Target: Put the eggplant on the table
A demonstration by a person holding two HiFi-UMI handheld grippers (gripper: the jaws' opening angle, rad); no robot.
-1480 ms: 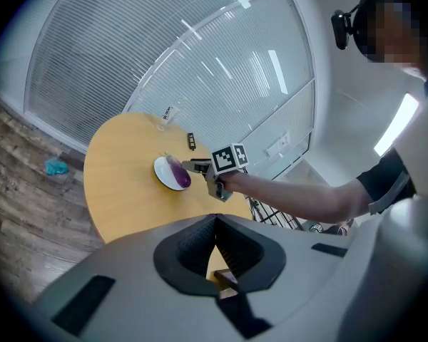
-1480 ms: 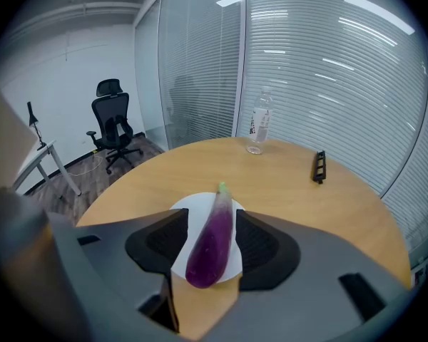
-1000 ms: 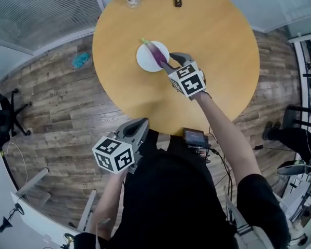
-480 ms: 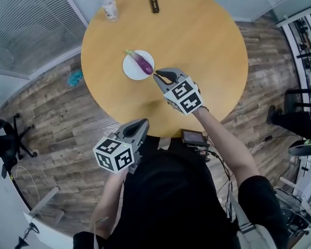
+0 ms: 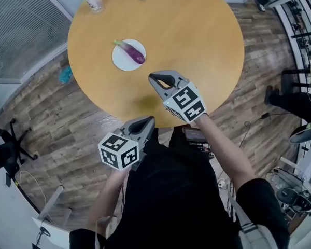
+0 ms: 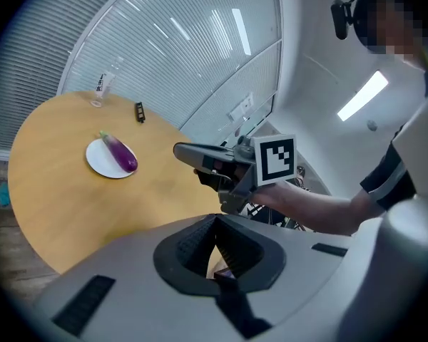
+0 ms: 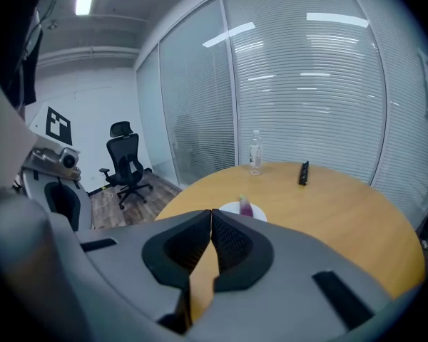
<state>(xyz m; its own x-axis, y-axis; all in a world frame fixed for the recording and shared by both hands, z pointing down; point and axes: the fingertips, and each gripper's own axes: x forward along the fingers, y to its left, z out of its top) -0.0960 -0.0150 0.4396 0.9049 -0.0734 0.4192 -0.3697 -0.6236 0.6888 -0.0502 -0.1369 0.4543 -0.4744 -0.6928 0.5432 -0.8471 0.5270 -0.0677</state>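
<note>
- Head view: the eggplant (image 5: 132, 51) lies on the plate (image 5: 119, 64), well apart from both grippers.
- Jaws of the right gripper (image 5: 156, 78) have just closed on nothing; the left gripper (image 5: 146, 121) is also pinched together, empty.
- Risk: arriving closed, they shove the eggplant instead of gripping it.

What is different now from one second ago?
The right gripper drew back from the eggplant toward the person, and its jaws have just closed on nothing. The eggplant stayed on the plate; the left gripper stayed close to the person.
</note>
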